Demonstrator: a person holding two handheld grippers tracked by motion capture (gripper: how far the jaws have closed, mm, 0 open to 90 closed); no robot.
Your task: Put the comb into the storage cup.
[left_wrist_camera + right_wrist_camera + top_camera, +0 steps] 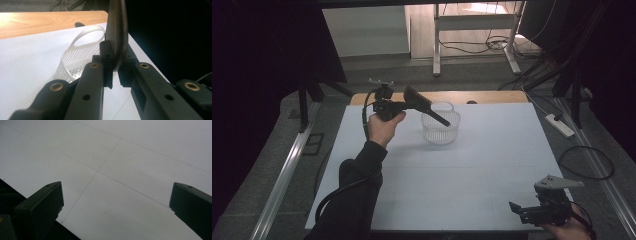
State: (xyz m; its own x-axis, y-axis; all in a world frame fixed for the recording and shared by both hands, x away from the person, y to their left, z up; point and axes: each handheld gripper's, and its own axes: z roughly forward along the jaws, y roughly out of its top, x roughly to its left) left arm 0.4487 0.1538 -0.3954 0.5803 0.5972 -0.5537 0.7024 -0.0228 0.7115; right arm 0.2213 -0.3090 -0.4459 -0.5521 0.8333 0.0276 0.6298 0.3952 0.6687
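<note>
Right gripper [523,210] — near edge of the table [492,165], right corner, held low in a hand; jaws spread wide in its own view, nothing between them, bare white sheet beneath. Idle; little risk here beyond a cable snag at the table edge. Left hand [384,127] — farther in, left of centre, forearm raised off the surface. Left gripper [404,106] — clenched on a dark spatula [422,105], the jaws pinching it near one end; in the left gripper view the spatula [117,32] rises edge-on between the jaws, narrow and curved, and the left gripper [114,75] holds it on a small contact patch. Judged hazard: a thin, curved piece gripped this way may pivot or slip if it strikes anything. Basket [440,122] — clear perforated plastic, upright, far centre of the sheet, just right of the left gripper; the spatula's long end slants down over its rim, and whether it touches the rim cannot be told. In the left gripper view the basket [75,60] sits just beyond the jaws. Judged hazards: the basket looks light, so a push on the rim could tip or slide it toward the wooden far edge; a release from this slant could leave the spatula levering out over the rim — or toppling the basket with it.
</note>
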